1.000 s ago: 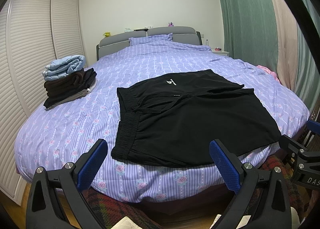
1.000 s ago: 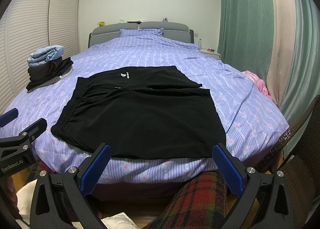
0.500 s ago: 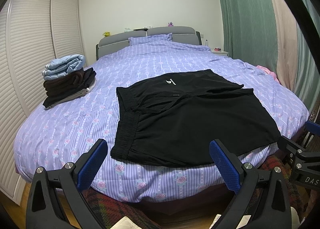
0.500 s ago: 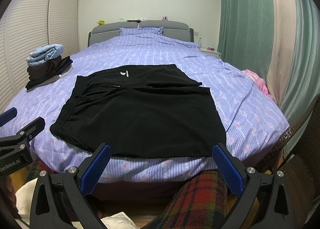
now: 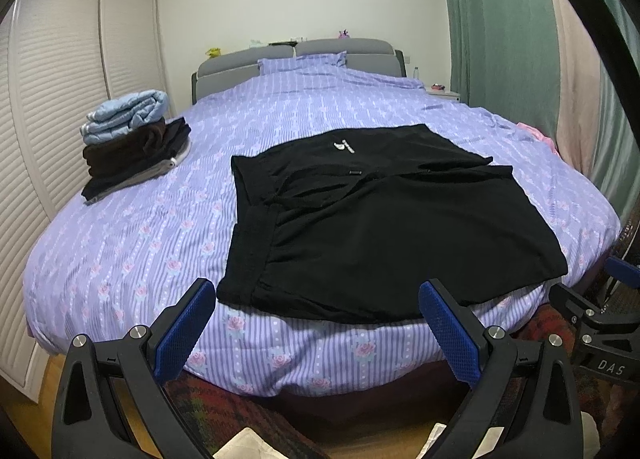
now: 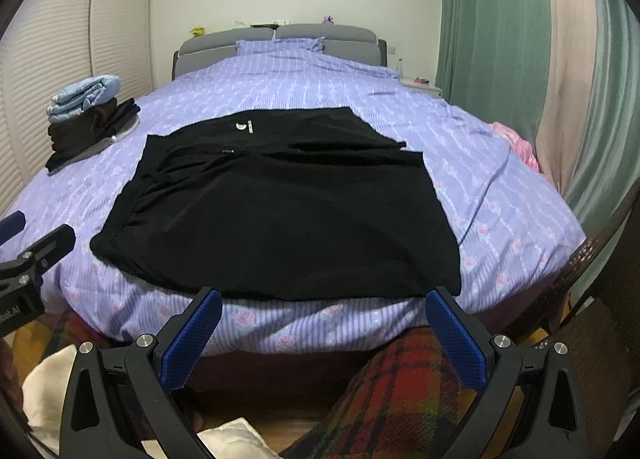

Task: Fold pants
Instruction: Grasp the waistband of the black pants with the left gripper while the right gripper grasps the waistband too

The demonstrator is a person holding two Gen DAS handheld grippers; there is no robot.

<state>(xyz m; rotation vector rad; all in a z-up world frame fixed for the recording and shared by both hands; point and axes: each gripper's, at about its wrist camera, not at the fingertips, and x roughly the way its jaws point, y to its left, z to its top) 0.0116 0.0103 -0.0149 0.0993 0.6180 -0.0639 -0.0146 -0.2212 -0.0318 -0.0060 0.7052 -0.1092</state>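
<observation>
Black pants [image 5: 380, 219] lie spread flat on the purple bed, waistband to the left and the near leg folded over the far one; they also show in the right wrist view [image 6: 280, 215]. My left gripper [image 5: 316, 323] is open and empty, held off the foot of the bed just short of the pants' near edge. My right gripper [image 6: 320, 327] is open and empty too, level with the pants' near hem. Each gripper shows at the edge of the other's view.
A stack of folded clothes [image 5: 132, 147] sits on the bed's left side, also in the right wrist view [image 6: 86, 115]. The bed [image 5: 120, 243] has a grey headboard. Louvred wardrobe doors [image 5: 48, 99] stand left, curtains [image 6: 520, 59] right. A red plaid cloth [image 6: 400, 391] is below.
Both views have drifted slightly; the pants sit a touch lower and nearer in frame. Nothing was taken hold of, and both grippers stay open.
</observation>
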